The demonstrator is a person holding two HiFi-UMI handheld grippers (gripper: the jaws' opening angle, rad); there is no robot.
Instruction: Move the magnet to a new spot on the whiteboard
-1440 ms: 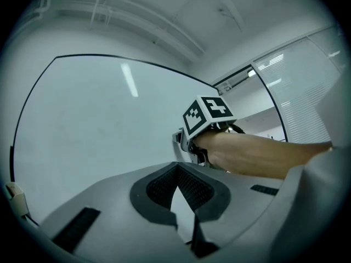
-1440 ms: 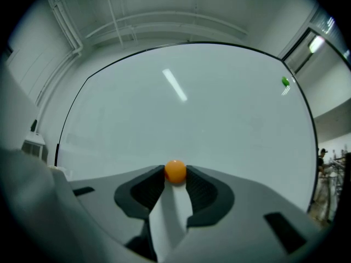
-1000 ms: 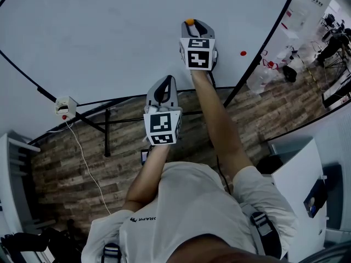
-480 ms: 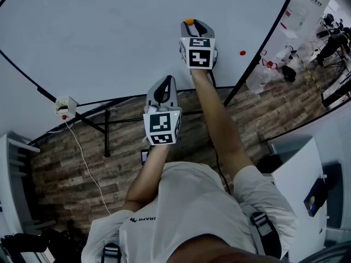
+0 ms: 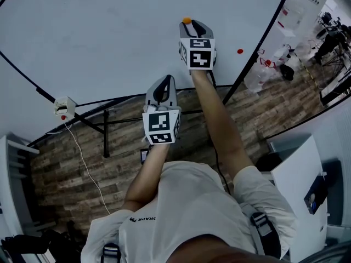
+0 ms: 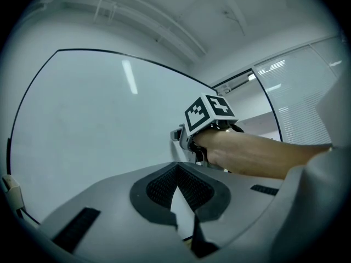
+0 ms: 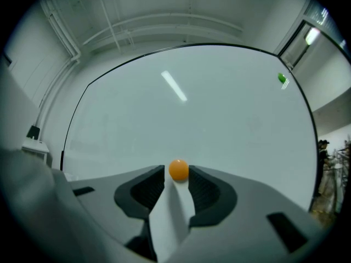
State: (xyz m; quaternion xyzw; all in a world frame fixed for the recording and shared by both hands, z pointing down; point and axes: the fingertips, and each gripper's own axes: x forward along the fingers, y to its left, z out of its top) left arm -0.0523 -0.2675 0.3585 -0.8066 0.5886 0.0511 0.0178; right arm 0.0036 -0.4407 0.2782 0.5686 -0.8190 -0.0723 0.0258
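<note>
A small orange magnet (image 5: 187,21) sits on the whiteboard (image 5: 109,37) at the tips of my right gripper (image 5: 190,24). In the right gripper view the orange magnet (image 7: 179,170) fills the gap between the two pads, touching both, so the right gripper (image 7: 177,172) is shut on it against the board. My left gripper (image 5: 163,84) hangs lower, just off the board's bottom edge. Its pads meet at the tips with nothing between them, so the left gripper (image 6: 176,167) is shut and empty.
A green magnet (image 7: 282,79) sticks high on the board's right side, and a red magnet (image 5: 239,51) lies near its right frame. Below are the stand's black legs (image 5: 106,133), a wall socket box with cable (image 5: 64,107) and a white cabinet (image 5: 296,166).
</note>
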